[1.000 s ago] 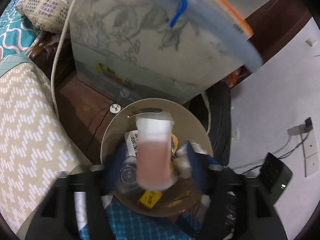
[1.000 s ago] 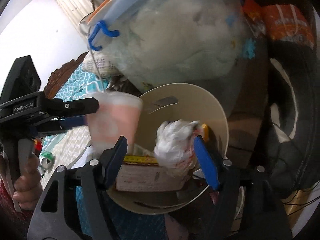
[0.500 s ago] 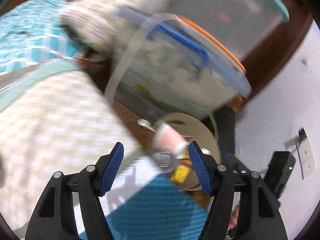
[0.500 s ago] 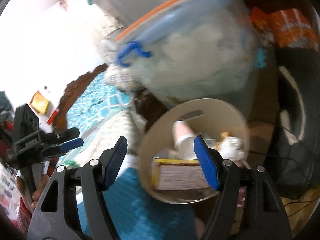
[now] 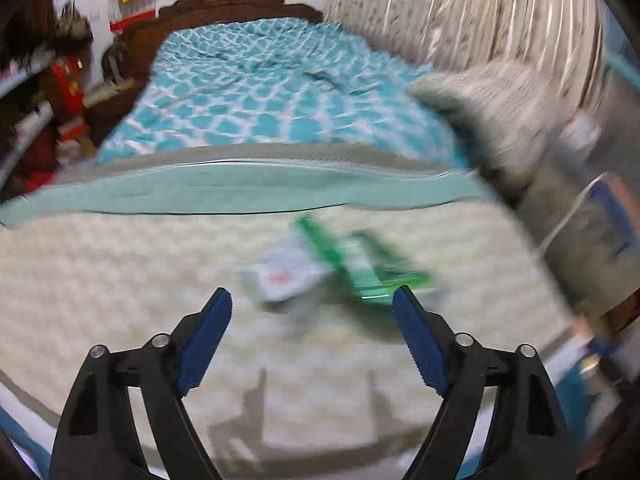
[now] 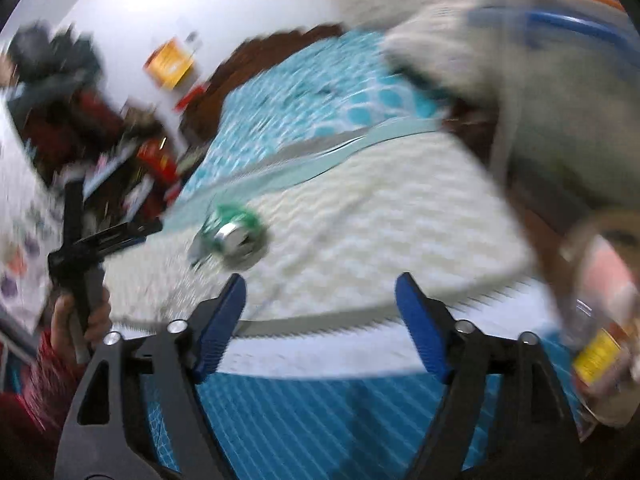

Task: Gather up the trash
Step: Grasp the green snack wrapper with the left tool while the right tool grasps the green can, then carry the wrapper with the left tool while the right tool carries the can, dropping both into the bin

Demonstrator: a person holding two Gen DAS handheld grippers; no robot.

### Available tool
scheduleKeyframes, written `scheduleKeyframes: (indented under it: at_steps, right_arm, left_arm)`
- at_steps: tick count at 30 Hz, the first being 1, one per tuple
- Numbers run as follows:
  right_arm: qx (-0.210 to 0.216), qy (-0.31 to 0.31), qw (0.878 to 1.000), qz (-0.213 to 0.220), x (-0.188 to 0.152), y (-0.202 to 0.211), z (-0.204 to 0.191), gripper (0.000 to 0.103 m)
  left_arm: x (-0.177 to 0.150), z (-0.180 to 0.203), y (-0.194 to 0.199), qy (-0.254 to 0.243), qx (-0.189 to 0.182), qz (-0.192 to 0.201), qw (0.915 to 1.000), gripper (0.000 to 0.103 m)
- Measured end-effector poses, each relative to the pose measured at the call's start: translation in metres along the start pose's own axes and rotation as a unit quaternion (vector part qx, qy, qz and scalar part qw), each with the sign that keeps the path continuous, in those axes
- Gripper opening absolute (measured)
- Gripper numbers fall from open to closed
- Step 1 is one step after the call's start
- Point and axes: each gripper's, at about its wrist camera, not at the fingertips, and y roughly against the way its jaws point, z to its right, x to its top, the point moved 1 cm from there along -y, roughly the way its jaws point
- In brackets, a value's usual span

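The green can (image 5: 360, 268) lies on its side on the cream bed cover (image 5: 120, 280), just ahead of my left gripper (image 5: 312, 312), long way pointing up-left. A white wrapper (image 5: 280, 280) touches it. My left is nearer. Both grippers are wide open, empty. My right gripper (image 6: 320, 300) hangs near the bin (image 6: 600, 320), which holds trash.

Bed (image 5: 260, 92) wearing teal patterned sheet, cream textured cover (image 5: 100, 280) lying in front; dark carved headboard (image 5: 236, 0) leaning against white wall (image 6: 132, 12); striped curtain (image 5: 460, 8) hanging right.
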Motion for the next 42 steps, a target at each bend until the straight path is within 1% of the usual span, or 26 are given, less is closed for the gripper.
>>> scheduleKeyframes:
  at_steps: [1,2,3,4,5,7,8,9,12,14,15,16,17,18,20,22,25,27,28,31,33,35,37,38,40,42]
  right_arm:
    - [0.005,0.025,1.000,-0.014,0.005,-0.019,-0.018,0.080]
    - [0.009,0.044,0.999,-0.024,0.010,-0.034,-0.030,0.083]
    - [0.014,0.062,0.997,-0.033,0.014,-0.048,-0.042,0.089]
    - [0.023,0.078,0.996,-0.041,0.019,-0.064,-0.055,0.091]
    - [0.034,0.095,0.994,-0.050,0.025,-0.083,-0.068,0.093]
    - [0.036,0.120,0.990,-0.064,0.033,-0.111,-0.084,0.095]
    - [0.034,0.139,0.987,-0.074,0.040,-0.133,-0.091,0.097]
    - [0.033,0.149,0.985,-0.080,0.042,-0.143,-0.095,0.097]
    - [0.027,0.182,0.977,-0.105,0.048,-0.182,-0.108,0.097]
    - [0.023,0.191,0.974,-0.121,0.050,-0.203,-0.111,0.098]
    - [0.029,0.190,0.973,-0.129,0.051,-0.211,-0.110,0.098]
    - [0.036,0.185,0.972,-0.137,0.052,-0.217,-0.109,0.098]
    - [0.050,0.174,0.972,-0.148,0.051,-0.225,-0.107,0.097]
    - [0.067,0.161,0.972,-0.157,0.051,-0.230,-0.105,0.094]
    - [0.081,0.147,0.973,-0.161,0.049,-0.232,-0.105,0.093]
    - [0.093,0.140,0.973,-0.160,0.045,-0.226,-0.109,0.092]
    - [0.097,0.151,0.974,-0.136,0.032,-0.198,-0.118,0.092]
    - [0.100,0.144,0.976,-0.129,0.024,-0.181,-0.117,0.092]
    - [0.101,0.135,0.978,-0.124,0.017,-0.166,-0.113,0.092]
    - [0.093,0.115,0.982,-0.115,0.000,-0.134,-0.098,0.092]
    - [0.082,0.092,0.987,-0.101,-0.013,-0.104,-0.082,0.092]
    - [0.072,0.066,0.992,-0.082,-0.023,-0.074,-0.063,0.092]
    - [0.056,0.046,0.996,-0.060,-0.030,-0.049,-0.044,0.092]
    - [0.035,0.035,0.998,-0.040,-0.035,-0.028,-0.029,0.092]
    - [0.012,0.019,1.000,-0.019,-0.040,-0.005,-0.010,0.092]
    - [-0.011,-0.008,1.000,0.006,-0.045,0.028,0.020,0.092]
  left_arm:
    - [-0.001,-0.006,-0.009,-0.014,0.009,-0.011,0.9998,0.079]
    - [-0.002,-0.010,-0.018,-0.026,0.009,-0.022,0.9994,0.080]
    - [-0.003,-0.011,-0.028,-0.040,0.000,-0.032,0.9987,0.084]
    - [-0.002,-0.011,-0.037,-0.054,-0.011,-0.039,0.9977,0.091]
    - [-0.002,-0.008,-0.047,-0.069,-0.018,-0.045,0.9965,0.091]
    - [0.001,-0.007,-0.065,-0.096,-0.009,-0.048,0.9942,0.091]
    - [0.001,-0.007,-0.073,-0.102,-0.004,-0.048,0.9936,0.092]
    - [0.003,-0.006,-0.082,-0.105,-0.005,-0.052,0.9931,0.092]
    - [0.007,-0.011,-0.109,-0.088,-0.025,-0.078,0.9928,0.091]
    - [0.004,-0.010,-0.123,-0.071,-0.045,-0.098,0.9916,0.071]
    - [0.003,-0.010,-0.124,-0.072,-0.039,-0.088,0.9927,0.057]
    - [0.002,-0.010,-0.121,-0.070,-0.040,-0.081,0.9934,0.040]
    - [0.002,-0.012,-0.120,-0.064,-0.045,-0.077,0.9940,0.031]
    - [0.000,-0.013,-0.120,-0.056,-0.055,-0.078,0.9939,0.011]
    - [0.000,-0.017,-0.119,-0.037,-0.073,-0.085,0.9930,0.010]
    - [-0.004,-0.017,-0.112,-0.028,-0.091,-0.091,0.9913,0.009]
    - [-0.019,-0.010,-0.089,-0.035,-0.113,-0.087,0.9891,0.009]
    - [-0.031,-0.003,-0.071,-0.036,-0.135,-0.085,0.9866,0.009]
    - [-0.037,0.001,-0.062,-0.034,-0.146,-0.085,0.9850,0.009]
    - [-0.057,0.015,-0.041,-0.019,-0.191,-0.097,0.9766,0.009]
    - [-0.069,0.030,-0.031,-0.017,-0.219,-0.107,0.9697,0.009]
    - [-0.079,0.052,-0.023,-0.027,-0.239,-0.118,0.9636,0.009]
    - [-0.085,0.084,-0.017,-0.050,-0.257,-0.127,0.9567,0.009]
    - [-0.087,0.101,-0.013,-0.065,-0.262,-0.129,0.9544,0.009]
    - [-0.087,0.142,-0.007,-0.097,-0.276,-0.131,0.9473,0.009]
    - [-0.088,0.187,-0.001,-0.127,-0.296,-0.132,0.9377,0.009]
